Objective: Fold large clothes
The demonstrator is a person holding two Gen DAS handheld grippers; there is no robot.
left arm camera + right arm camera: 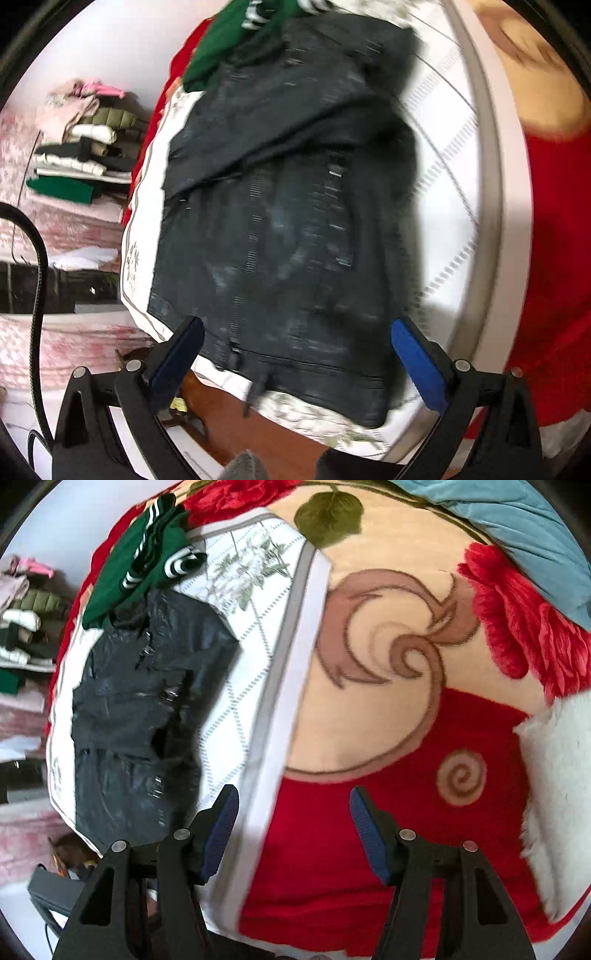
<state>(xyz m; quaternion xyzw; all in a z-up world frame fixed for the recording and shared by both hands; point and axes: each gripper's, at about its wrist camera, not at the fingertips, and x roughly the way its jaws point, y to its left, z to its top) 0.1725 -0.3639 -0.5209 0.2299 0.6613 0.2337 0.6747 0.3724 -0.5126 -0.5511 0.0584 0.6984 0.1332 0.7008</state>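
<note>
Only the left wrist view shows the dark jacket (pixel 280 206) close up: a zipper line runs down its front to the hem, which lies nearest the left gripper (pixel 297 354), and a sleeve is folded across the upper chest. Its long axis runs from that hem away toward the green garment (pixel 225 40) at the far end. The left gripper hangs over the hem with its blue pads (pixel 417 365) spread wide, holding nothing. This view also catches a black cable (pixel 37 280) beside the gripper and a stack of folded clothes (pixel 81 144) beyond the jacket's left edge.

The right wrist view shows what the other misses: the jacket (pixel 140 709) lies on a white quilted mat (pixel 243 672) with a grey border, and that mat sits on a red and cream floral blanket (pixel 388 716). A blue-grey cushion (pixel 517 528) and a white fluffy cloth (pixel 557 775) lie on the blanket, well apart from the jacket. The green garment (pixel 133 565), with striped cuffs, touches the jacket's far end. The right gripper (pixel 293 827) is released too, fingers parted, hovering over the mat's border and the blanket, beside the jacket rather than over it.
</note>
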